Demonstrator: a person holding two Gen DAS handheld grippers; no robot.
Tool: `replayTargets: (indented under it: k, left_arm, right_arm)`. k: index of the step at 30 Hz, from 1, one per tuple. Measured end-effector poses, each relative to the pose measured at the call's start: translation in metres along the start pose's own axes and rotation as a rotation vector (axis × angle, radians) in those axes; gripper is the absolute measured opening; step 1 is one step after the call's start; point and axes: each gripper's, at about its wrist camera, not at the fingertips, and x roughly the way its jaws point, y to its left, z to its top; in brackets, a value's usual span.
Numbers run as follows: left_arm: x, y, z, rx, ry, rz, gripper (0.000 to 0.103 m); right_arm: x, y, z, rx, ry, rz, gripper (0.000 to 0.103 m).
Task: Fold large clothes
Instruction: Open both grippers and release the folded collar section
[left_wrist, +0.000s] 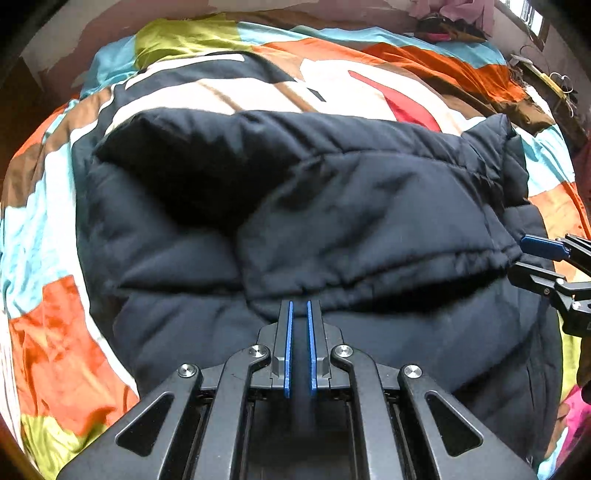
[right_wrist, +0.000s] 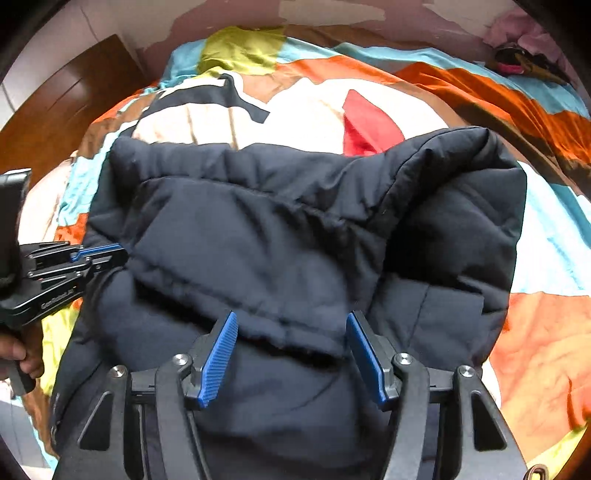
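A dark navy puffer jacket (left_wrist: 332, 206) lies on the bed, its lower part folded up over the body so the gathered hem (left_wrist: 406, 269) runs across the middle. My left gripper (left_wrist: 300, 303) is shut, its blue pads pinching the hem near its left end; it also shows at the jacket's left edge as the left gripper (right_wrist: 120, 253). My right gripper (right_wrist: 291, 317) stands open over the hem (right_wrist: 280, 332), with its pads clear of the cloth on both sides. It appears at the jacket's right edge as the right gripper (left_wrist: 526, 258).
A patchwork bedspread (left_wrist: 66, 332) in orange, teal, white and yellow-green covers the bed around the jacket. A wooden headboard (right_wrist: 62, 107) stands at the far left. Pink clothes and small items (left_wrist: 454, 18) lie at the far right corner. A hand (right_wrist: 22, 354) holds the left gripper's handle.
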Motion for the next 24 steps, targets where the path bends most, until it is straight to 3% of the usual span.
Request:
replayTargets:
  k: [4, 6, 8, 17, 24]
  left_arm:
    - [-0.009, 0.000, -0.014, -0.036, 0.022, -0.006, 0.010]
    - [-0.014, 0.001, -0.019, -0.057, 0.033, -0.009, 0.024]
    - [-0.023, 0.001, -0.024, -0.079, 0.026, -0.008, 0.047]
    - [-0.044, -0.005, -0.039, -0.090, 0.018, -0.021, 0.055]
    - [-0.057, -0.004, -0.046, -0.108, 0.004, -0.013, 0.055]
  right_arm:
    - [-0.012, 0.011, -0.011, 0.013, -0.018, 0.020, 0.060]
    - [-0.016, 0.016, -0.016, 0.015, -0.018, 0.023, 0.065]
    - [-0.018, 0.020, -0.020, 0.018, -0.019, 0.030, 0.067]
    - [-0.029, 0.031, -0.032, 0.030, -0.014, 0.047, 0.072]
    - [-0.039, 0.033, -0.029, 0.017, -0.028, 0.056, 0.075]
